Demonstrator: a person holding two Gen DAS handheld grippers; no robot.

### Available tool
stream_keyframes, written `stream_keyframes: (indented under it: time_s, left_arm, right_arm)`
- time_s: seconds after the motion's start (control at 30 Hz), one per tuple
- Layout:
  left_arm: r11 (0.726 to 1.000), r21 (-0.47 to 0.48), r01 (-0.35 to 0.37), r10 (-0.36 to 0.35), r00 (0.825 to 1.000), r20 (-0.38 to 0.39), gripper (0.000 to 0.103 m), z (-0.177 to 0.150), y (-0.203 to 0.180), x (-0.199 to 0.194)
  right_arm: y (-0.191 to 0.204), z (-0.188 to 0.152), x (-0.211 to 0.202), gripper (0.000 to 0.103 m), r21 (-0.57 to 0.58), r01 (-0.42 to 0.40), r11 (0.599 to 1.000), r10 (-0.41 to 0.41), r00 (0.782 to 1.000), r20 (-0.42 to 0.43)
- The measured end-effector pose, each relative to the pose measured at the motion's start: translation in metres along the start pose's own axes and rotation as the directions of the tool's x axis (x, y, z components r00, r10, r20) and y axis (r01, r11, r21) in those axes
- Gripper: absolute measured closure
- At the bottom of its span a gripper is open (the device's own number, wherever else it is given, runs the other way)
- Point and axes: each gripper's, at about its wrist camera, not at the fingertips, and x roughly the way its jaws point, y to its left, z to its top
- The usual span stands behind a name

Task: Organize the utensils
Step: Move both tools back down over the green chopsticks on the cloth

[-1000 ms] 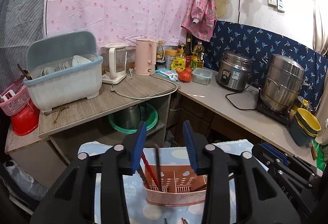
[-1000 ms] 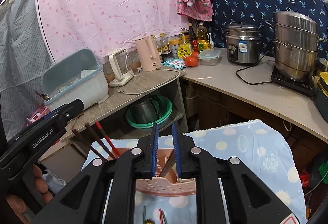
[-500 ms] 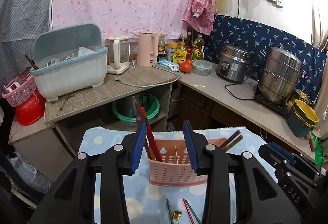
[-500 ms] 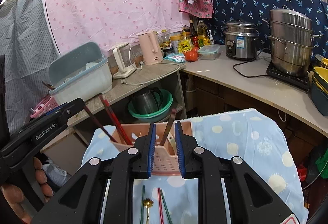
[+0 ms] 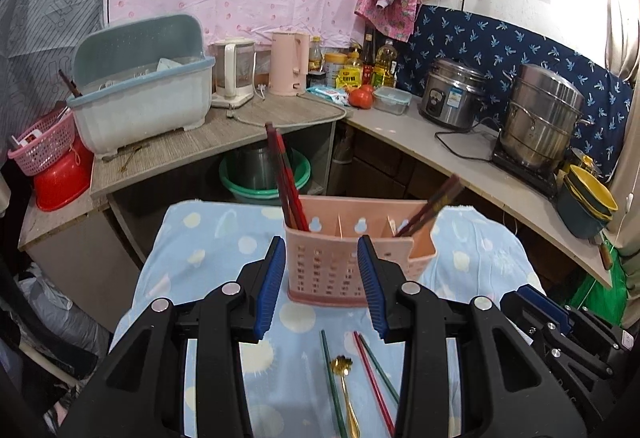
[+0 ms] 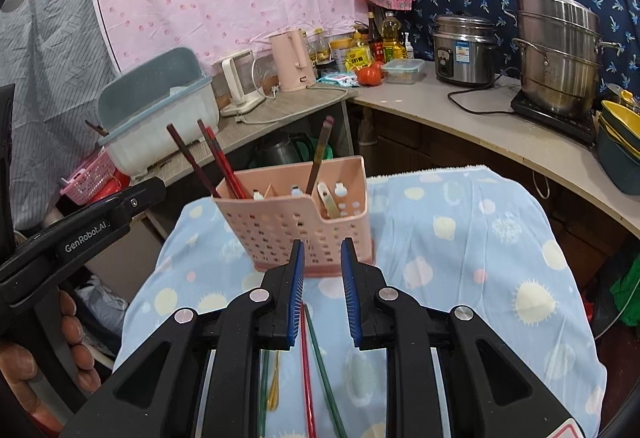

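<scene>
pink utensil caddy (image 5: pixel 352 258) upright on the blue spotted cloth (image 5: pixel 200 250), just beyond both grippers; dark and red chopsticks (image 5: pixel 284 181) lean in its left compartment, more chopsticks (image 5: pixel 434 203) in its right; loose on the cloth in front lie green chopsticks (image 5: pixel 332 382), a red chopstick (image 5: pixel 372 374) and a gold spoon (image 5: pixel 346 394); left gripper (image 5: pixel 322 286) partly open, nothing between its jaws; right gripper (image 6: pixel 322 294) narrowly open, empty; a hand (image 6: pixel 48 354) holds the left tool; behind, a dish rack (image 5: pixel 144 89), kettle (image 5: pixel 286 63), rice cooker (image 5: pixel 454 93), steamer pot (image 5: pixel 540 117); nothing blocks the loose utensils.
</scene>
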Motion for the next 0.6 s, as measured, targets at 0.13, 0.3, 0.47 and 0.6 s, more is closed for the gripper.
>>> stream_keyframes:
  time_s: [0.13, 0.3, 0.47, 0.6]
  left_arm:
    - [1.000, -0.003, -0.001, 0.001, 0.999, -0.036, 0.068, -0.020, 0.000, 0.001]
    - [1.000, 0.001, -0.009, 0.009, 0.996, -0.086, 0.068, -0.045, -0.001, 0.002]
    - [1.000, 0.005, -0.013, 0.013, 0.992, -0.126, 0.068, -0.067, -0.001, 0.003]
    - [1.000, 0.002, -0.013, 0.013, 0.987, -0.158, 0.068, -0.084, -0.001, 0.005]
  right_arm:
    - [-0.002, -0.020, -0.001, 0.084, -0.004, 0.000, 1.000, 0.000, 0.999, -0.037]
    - [-0.003, -0.046, 0.000, 0.084, -0.008, -0.001, 1.000, 0.000, 0.996, -0.086]
    - [-0.005, -0.068, -0.001, 0.084, -0.016, -0.003, 1.000, 0.001, 0.992, -0.124]
    - [-0.008, -0.082, 0.001, 0.084, -0.013, -0.001, 1.000, -0.001, 0.988, -0.152]
